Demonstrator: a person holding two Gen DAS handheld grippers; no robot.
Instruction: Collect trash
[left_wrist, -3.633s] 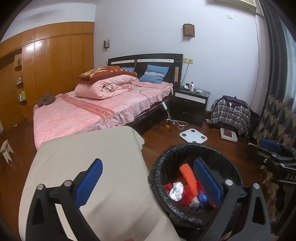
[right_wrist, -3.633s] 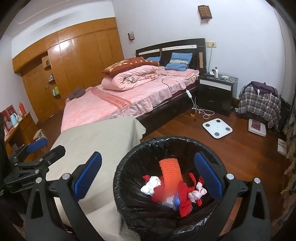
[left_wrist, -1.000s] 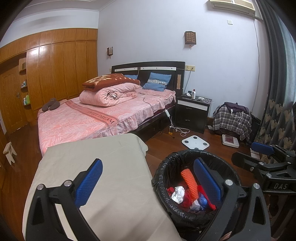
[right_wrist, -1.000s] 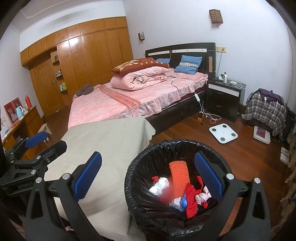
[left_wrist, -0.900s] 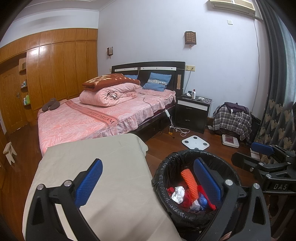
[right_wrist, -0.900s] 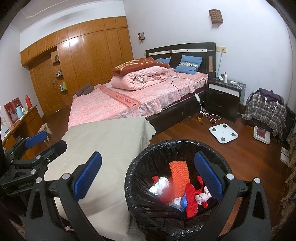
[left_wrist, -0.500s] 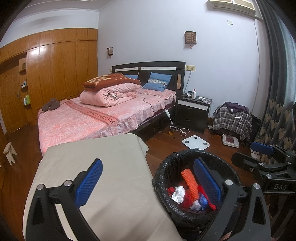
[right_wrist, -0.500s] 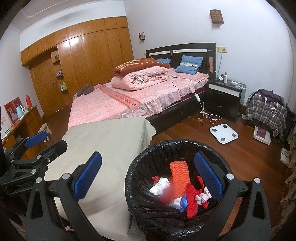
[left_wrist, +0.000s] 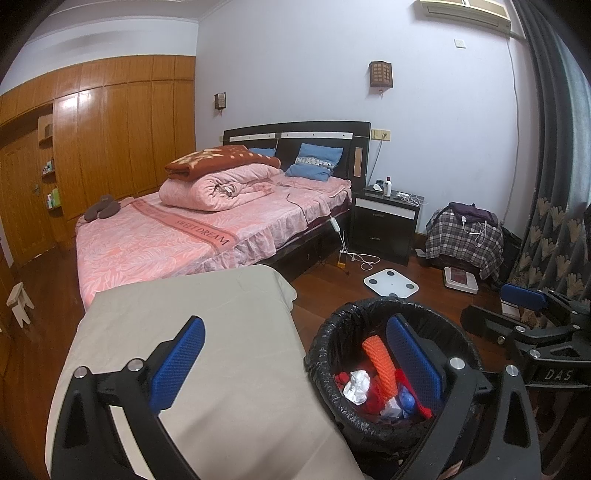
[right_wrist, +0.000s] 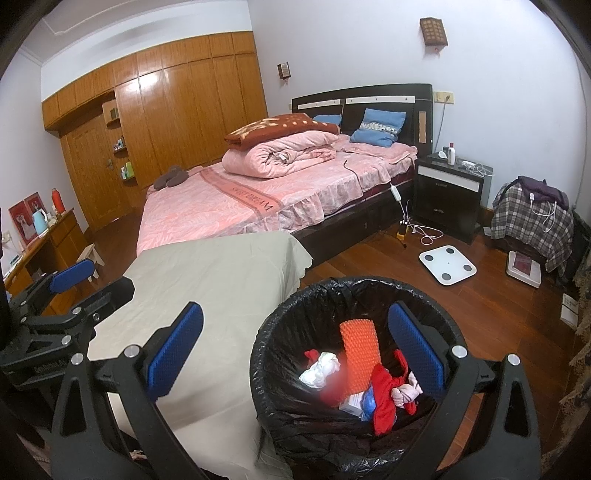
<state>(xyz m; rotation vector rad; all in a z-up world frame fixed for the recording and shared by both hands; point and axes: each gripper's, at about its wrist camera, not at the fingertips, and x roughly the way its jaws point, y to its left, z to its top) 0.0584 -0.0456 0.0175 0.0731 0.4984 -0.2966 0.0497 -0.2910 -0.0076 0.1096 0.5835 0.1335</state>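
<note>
Both tools, left and right, agape and empty; "SWEET DREAM" bedspread.

Beige-cloth table bare; wood floor holds bin, white scale.
</note>
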